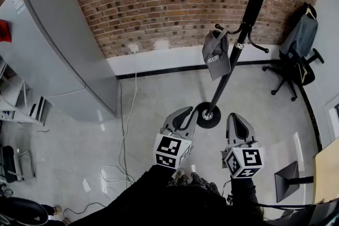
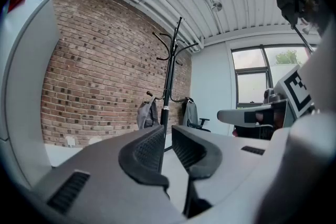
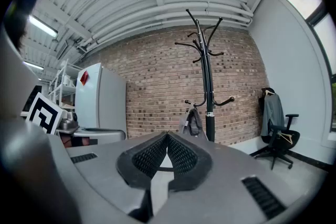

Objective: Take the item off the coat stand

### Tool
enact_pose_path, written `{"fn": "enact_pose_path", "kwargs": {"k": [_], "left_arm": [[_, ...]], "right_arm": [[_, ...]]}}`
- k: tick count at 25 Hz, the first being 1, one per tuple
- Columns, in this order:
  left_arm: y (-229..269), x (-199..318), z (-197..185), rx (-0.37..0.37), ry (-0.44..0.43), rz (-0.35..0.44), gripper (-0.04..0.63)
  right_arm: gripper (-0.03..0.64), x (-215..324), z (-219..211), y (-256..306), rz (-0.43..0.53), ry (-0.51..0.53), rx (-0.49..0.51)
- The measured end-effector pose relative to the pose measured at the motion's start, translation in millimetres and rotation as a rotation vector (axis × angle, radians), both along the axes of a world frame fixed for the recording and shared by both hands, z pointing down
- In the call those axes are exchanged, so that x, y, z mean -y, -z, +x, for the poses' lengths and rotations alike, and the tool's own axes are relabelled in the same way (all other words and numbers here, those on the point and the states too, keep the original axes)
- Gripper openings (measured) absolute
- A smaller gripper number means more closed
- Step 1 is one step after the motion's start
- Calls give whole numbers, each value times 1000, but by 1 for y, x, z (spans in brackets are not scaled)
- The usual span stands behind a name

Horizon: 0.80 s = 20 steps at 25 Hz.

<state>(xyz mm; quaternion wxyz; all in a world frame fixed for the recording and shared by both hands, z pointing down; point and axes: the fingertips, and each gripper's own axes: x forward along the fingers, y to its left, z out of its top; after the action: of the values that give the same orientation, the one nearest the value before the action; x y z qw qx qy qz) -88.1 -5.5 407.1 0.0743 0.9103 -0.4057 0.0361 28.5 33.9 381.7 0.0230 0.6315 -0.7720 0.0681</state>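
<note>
Pointing forward: left gripper (image 1: 186, 110), right gripper (image 1: 233, 116)

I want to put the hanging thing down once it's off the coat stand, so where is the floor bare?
Bare floor lies between the fridge and the coat stand base, right of the white cable. Another open patch runs from that base toward the office chair. Crowded: lower left by the shelves.

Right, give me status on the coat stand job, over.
Left tongs and right tongs shut, empty, short of the coat stand. Grey cap hanging on a lower hook, untouched. Path clear.
</note>
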Motion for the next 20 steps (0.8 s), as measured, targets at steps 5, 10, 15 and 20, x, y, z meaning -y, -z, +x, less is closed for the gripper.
{"fn": "enact_pose_path", "kwargs": {"k": [5,10,15,20], "left_arm": [[-6,11,-9,10,-23,-17,52],[-20,19,-4,-3,-54,-58,52],[-27,24,10,1,-75,-70,52],[-33,42,23,6,-35,-80,52]], "right_arm": [[9,7,-8,-2,-8,-31,2],[9,9,-6,-9,-25,-59,-2],[9,16,10,-12,-35,-76,-4],[9,29,24,-22,-51,-43,7]]}}
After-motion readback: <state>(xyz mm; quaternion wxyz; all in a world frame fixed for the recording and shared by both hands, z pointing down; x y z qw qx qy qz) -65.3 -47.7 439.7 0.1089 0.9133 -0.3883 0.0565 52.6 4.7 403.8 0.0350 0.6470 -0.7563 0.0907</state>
